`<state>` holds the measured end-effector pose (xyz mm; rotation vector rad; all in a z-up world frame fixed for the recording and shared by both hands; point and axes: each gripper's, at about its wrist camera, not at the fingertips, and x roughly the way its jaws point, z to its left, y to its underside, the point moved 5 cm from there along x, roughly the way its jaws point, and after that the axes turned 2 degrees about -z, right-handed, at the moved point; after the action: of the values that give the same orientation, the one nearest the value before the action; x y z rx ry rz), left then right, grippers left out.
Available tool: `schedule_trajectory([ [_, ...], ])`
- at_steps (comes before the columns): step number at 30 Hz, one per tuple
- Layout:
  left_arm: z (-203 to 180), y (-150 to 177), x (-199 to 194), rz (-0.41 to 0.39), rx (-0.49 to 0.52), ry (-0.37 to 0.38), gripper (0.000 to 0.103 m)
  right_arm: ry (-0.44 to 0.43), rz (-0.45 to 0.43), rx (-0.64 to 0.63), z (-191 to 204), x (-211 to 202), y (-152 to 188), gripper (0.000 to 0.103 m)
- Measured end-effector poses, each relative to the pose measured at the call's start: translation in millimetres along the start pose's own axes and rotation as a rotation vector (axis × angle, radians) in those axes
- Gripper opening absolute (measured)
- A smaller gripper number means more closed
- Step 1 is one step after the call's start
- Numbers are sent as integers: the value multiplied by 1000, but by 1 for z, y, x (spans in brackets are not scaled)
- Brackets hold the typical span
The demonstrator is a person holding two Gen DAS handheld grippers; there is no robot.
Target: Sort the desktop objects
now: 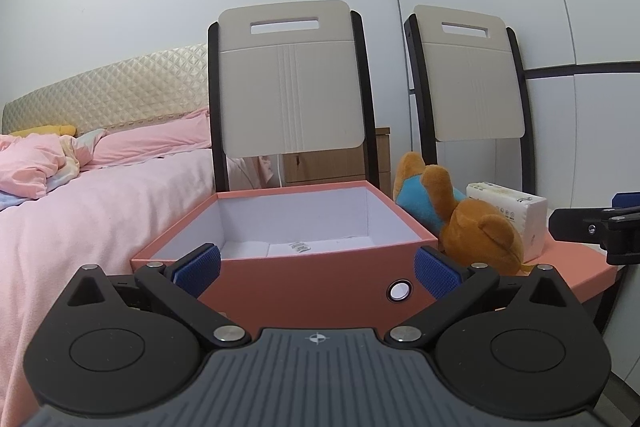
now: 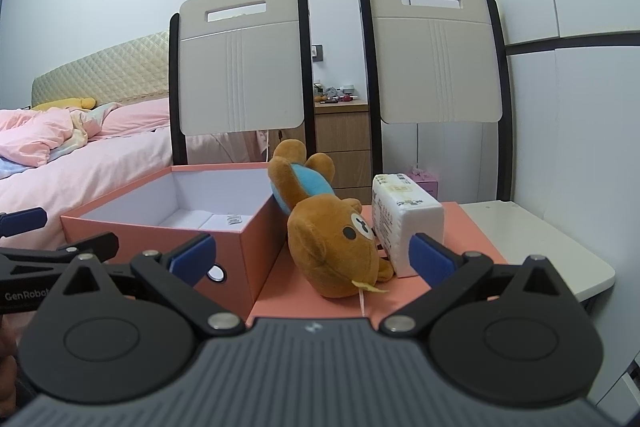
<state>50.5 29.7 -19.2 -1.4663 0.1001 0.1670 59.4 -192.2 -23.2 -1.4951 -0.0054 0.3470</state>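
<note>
Far left, beyond the work surface: a bed (image 2: 80, 163) with pink covers. Left: my left gripper (image 1: 316, 273), spread wide and holding nothing, faces the near wall of the open pink box (image 1: 304, 283), which looks all but empty inside. Centre: the plush bear (image 2: 336, 247) lies head toward me on the pink lid (image 2: 460, 227), its body touching the box's right wall. Right: the tissue pack (image 2: 404, 223) stands just beside the bear's head. My right gripper (image 2: 312, 255), also spread and empty, points at the bear. Risk, as I judge it: closing on the bear's head may catch or topple the tissue pack, since the two touch; a shallow pinch on soft plush could slip during the lift.
</note>
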Motion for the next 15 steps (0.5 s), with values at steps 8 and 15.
schedule_trajectory([
  [8, 1, 1, 0, -3, 1, -6, 103, 7, 0, -3, 0, 0, 0, 103],
  [15, -1, 1, -3, -10, -1, -2, 103, 19, -1, -6, 0, -4, 0, 103],
])
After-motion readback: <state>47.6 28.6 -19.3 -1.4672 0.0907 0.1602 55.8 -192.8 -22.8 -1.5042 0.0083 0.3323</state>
